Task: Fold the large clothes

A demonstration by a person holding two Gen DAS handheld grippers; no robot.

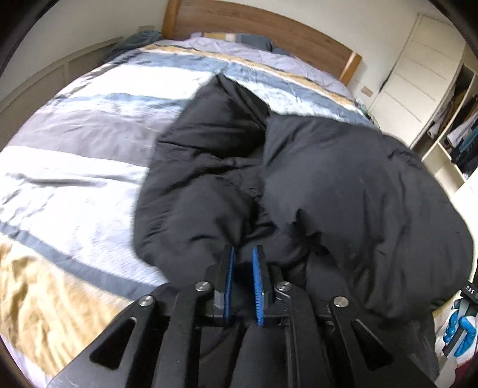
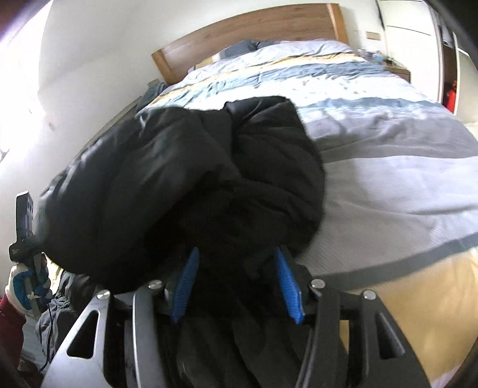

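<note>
Left gripper [image 1: 244, 253] fingers pinch the black jacket [image 1: 313, 185] narrowly; right gripper [image 2: 237, 256] fingers, wider apart, clasp its bunched fabric above the bed [image 2: 388, 167].

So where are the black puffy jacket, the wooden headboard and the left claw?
black puffy jacket [image 1: 343, 179]: left wrist view, on its bulging upper fold.
wooden headboard [image 2: 254, 32]: right wrist view, on the middle of the board.
left claw [image 1: 243, 253]: left wrist view, between its blue-padded fingertips.

My black jacket [image 1: 328, 179] lies on a duvet [image 1: 74, 179] striped white, grey-blue and gold, before a brown wooden headboard [image 1: 269, 24].
</note>
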